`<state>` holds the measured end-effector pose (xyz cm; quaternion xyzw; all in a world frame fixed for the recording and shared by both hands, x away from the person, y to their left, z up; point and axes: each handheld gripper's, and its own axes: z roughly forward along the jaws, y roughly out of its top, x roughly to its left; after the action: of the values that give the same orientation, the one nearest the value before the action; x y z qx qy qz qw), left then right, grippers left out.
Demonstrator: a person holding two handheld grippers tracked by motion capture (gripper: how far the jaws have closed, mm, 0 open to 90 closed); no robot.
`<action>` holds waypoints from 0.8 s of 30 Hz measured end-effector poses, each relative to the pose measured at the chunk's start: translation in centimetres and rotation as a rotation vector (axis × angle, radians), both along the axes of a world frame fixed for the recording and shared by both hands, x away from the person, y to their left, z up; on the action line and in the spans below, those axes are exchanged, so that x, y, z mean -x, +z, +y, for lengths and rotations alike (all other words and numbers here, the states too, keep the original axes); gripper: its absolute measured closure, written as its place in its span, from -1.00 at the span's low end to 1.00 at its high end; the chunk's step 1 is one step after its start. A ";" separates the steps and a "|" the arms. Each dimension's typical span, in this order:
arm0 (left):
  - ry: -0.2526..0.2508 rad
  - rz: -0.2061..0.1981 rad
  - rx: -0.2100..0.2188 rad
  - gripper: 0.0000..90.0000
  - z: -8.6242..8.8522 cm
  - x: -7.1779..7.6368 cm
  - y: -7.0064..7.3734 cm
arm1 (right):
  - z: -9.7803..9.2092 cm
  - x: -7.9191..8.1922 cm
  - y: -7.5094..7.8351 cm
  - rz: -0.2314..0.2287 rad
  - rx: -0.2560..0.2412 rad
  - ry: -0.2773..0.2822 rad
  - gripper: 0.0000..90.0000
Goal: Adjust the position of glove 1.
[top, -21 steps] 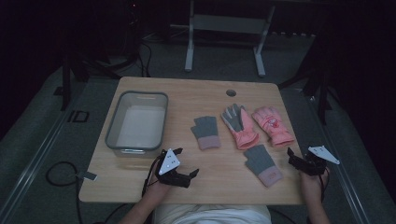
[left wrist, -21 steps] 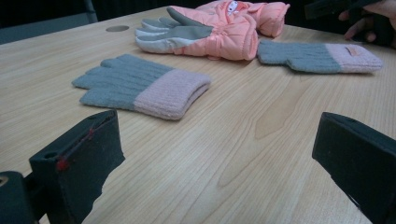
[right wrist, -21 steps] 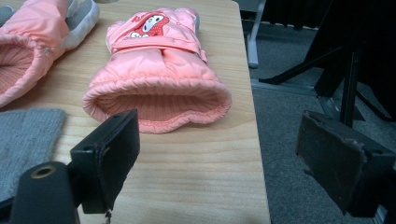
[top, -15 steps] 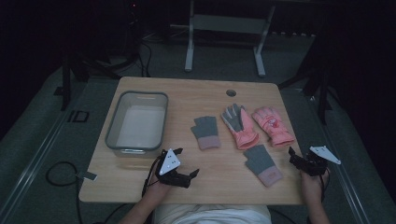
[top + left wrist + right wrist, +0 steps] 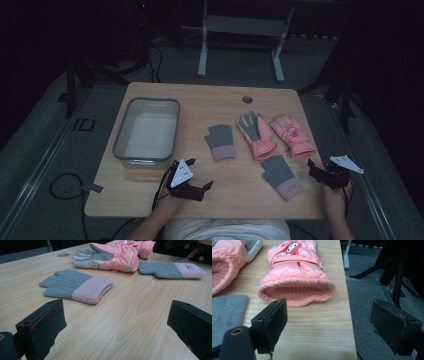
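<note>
A: What was the right gripper (image 5: 320,172) lined up on?

B: The pink padded glove (image 5: 295,277) with the cartoon patch. It lay flat near the right edge of the tabletop (image 5: 165,92), cuff towards the person, just ahead of the jaws, which stood wide apart and held nothing.

A: How would it handle?

B: Light and soft, I'd judge. The quilted shell looked puffy and a little slick, so a pinch on the back could slide. The ribbed cuff, gaping open, seemed the best hold: one jaw over the top lip, one under it.

A: And its neighbours?

B: Its mate, the second pink glove (image 5: 256,135), lay palm up just to the left, the two close or touching. A grey knit glove (image 5: 281,176) with a pink cuff lay nearer the person, between the grippers.

A: The left side?

B: The left gripper (image 5: 197,186) rested low at the near edge, jaws likewise wide open and empty, pointing at another grey knit glove (image 5: 76,286). That one looked limp and grippy; the thick folded cuff would take a pinch well.

A: Anything else?

B: A clear bin (image 5: 146,103) stood to the left, well apart from the gloves.
</note>
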<state>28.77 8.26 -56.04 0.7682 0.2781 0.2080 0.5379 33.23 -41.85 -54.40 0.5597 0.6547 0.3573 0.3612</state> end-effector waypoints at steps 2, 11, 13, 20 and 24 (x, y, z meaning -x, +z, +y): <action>0.000 -0.002 0.000 -0.97 0.0 0.0 0.0 | 0.2 -0.1 0.4 0.006 -0.007 0.004 -0.67; -0.001 -0.004 0.002 -0.97 0.0 0.0 0.0 | 1.1 -0.5 1.9 0.004 0.027 0.042 -0.70; -0.001 -0.005 0.001 -0.97 0.0 0.0 0.0 | 1.2 -0.6 2.1 0.011 0.025 0.052 -0.71; -0.002 -0.008 0.000 -0.97 0.0 0.1 0.0 | 1.9 -0.6 4.5 -0.035 0.005 0.071 -0.73; -0.002 -0.007 0.001 -0.97 0.0 0.1 0.0 | 2.5 -0.6 6.6 -0.075 -0.001 0.078 -0.73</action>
<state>28.69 8.30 -56.04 0.7674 0.2752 0.2100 0.5396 33.84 -39.32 -47.83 0.5202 0.6619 0.3921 0.3708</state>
